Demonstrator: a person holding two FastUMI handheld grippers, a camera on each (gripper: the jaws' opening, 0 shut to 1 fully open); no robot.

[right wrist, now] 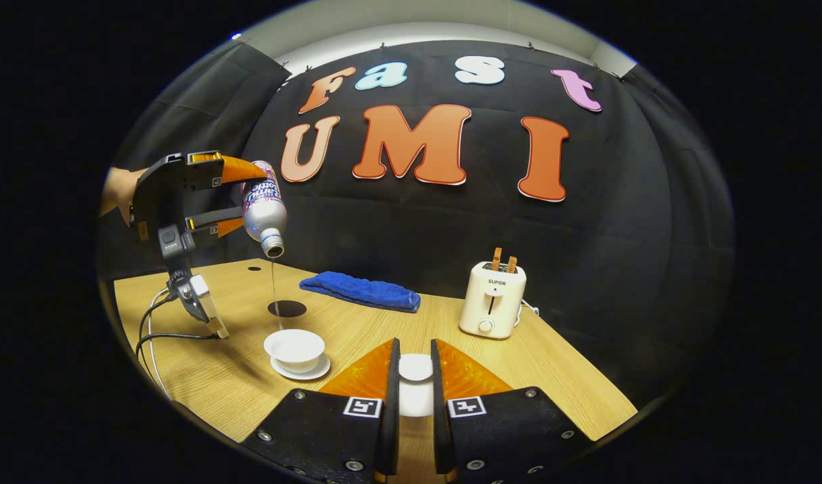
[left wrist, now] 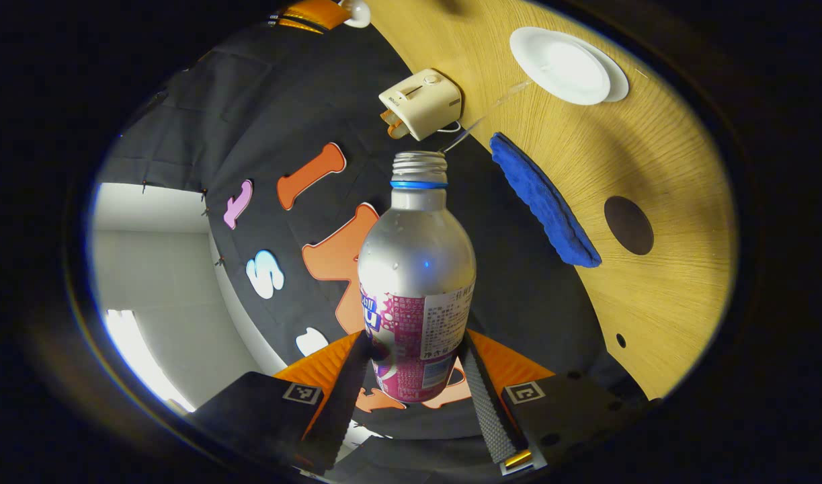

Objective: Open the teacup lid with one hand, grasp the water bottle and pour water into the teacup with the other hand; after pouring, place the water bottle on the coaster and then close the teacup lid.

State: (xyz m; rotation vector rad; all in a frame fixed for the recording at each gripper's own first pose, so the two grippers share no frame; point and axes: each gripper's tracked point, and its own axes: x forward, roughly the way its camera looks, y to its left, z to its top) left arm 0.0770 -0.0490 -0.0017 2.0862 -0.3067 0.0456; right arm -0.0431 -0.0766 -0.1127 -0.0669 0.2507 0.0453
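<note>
Right gripper [right wrist: 414, 376] pinching lid [right wrist: 415, 368], left gripper [left wrist: 417, 376] clamping tilted bottle [left wrist: 416, 269] above teacup [right wrist: 294, 348].

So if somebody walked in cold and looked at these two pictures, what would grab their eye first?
Probably the water bottle, tipped mouth-down in the left gripper above the table's left end, a thin stream falling into the open teacup on its saucer. Next, the right gripper, clamped on the white teacup lid nearer the camera.
</note>
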